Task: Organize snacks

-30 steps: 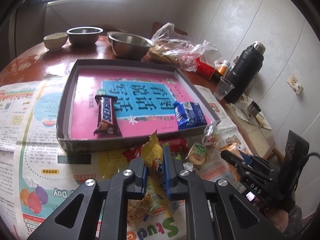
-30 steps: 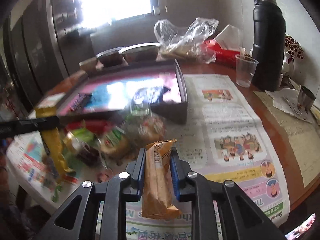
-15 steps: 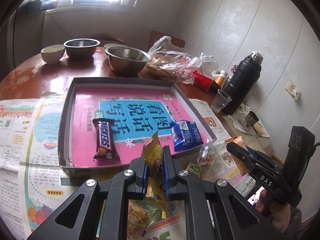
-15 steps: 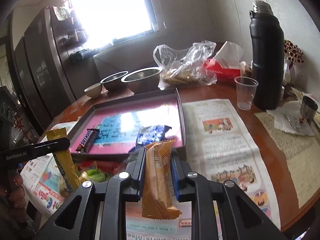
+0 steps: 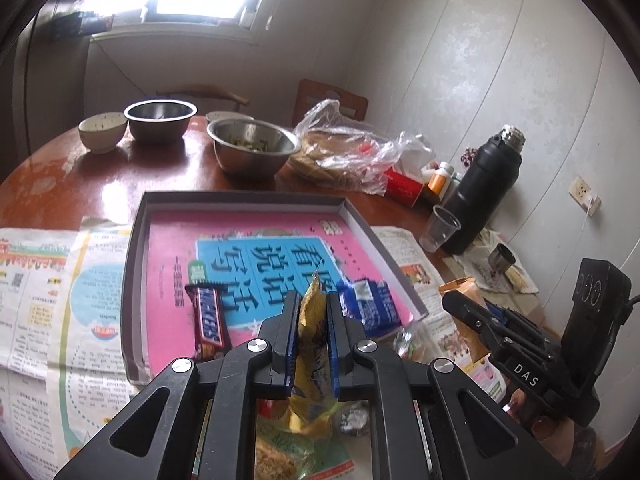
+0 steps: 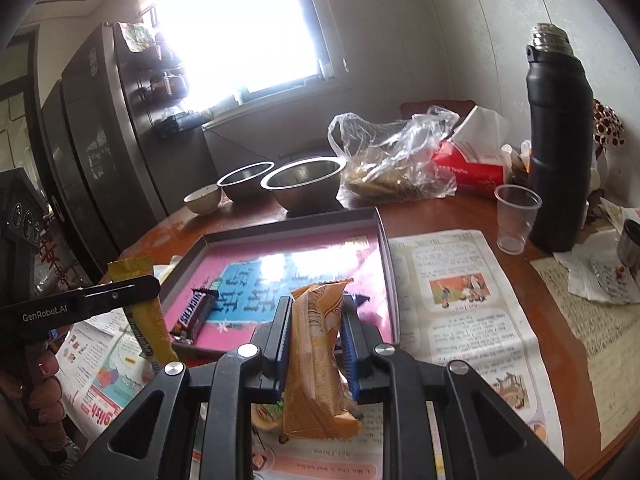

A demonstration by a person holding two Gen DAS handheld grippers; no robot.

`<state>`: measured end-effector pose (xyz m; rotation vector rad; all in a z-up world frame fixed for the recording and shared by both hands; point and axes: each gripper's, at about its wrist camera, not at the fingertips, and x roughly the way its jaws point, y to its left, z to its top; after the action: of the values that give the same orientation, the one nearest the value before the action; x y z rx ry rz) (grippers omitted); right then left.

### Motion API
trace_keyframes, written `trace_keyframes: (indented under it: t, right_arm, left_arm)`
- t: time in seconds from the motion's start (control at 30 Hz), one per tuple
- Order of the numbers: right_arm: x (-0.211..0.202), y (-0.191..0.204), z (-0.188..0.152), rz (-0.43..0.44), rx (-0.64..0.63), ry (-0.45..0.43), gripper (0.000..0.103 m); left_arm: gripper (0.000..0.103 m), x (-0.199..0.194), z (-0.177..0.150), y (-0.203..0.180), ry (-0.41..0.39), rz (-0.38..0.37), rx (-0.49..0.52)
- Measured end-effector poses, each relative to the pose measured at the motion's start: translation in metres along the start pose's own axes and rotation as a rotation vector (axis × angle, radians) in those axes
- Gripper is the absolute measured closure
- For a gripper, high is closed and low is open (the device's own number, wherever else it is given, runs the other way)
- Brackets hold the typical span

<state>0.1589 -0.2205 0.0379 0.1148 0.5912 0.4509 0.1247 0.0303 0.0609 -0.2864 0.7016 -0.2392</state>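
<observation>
My left gripper point(image 5: 313, 304) is shut on a yellow snack packet point(image 5: 312, 320), held above the near edge of the grey tray point(image 5: 134, 280) with the pink book cover inside. In the tray lie a Snickers bar point(image 5: 208, 322) and a blue wrapped snack point(image 5: 370, 306). My right gripper point(image 6: 315, 308) is shut on an orange wrapped bar point(image 6: 316, 360), raised in front of the tray point(image 6: 390, 280). In the right wrist view the left gripper point(image 6: 154, 286) shows at the left with the yellow packet point(image 6: 146, 320). More snacks point(image 5: 280, 456) lie on the newspaper below.
Two steel bowls point(image 5: 252, 150) and a small ceramic bowl point(image 5: 102, 130) stand beyond the tray. A plastic bag of food point(image 5: 344, 156), a red tissue box point(image 6: 472, 160), a clear cup point(image 6: 516, 216) and a black flask point(image 6: 560, 140) stand at the right. Newspaper point(image 6: 460, 320) covers the table.
Both grippers have risen with their snacks still gripped, and the table and tray now sit lower in each view. The loose snack pile has dropped toward the bottom edge.
</observation>
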Motion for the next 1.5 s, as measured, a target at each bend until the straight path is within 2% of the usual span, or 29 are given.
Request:
trace_keyframes:
  t: [0.67,1.5]
  right_arm:
    - [0.018,-0.003,0.027,0.005,0.003,-0.033,0.08]
    - [0.044,-0.012,0.028,-0.008,0.029,0.0,0.08]
  left_arm:
    - [0.091,0.03,0.023,0.002,0.015,0.005,0.0]
    - [0.091,0.074,0.039,0.018,0.067,-0.013,-0.05]
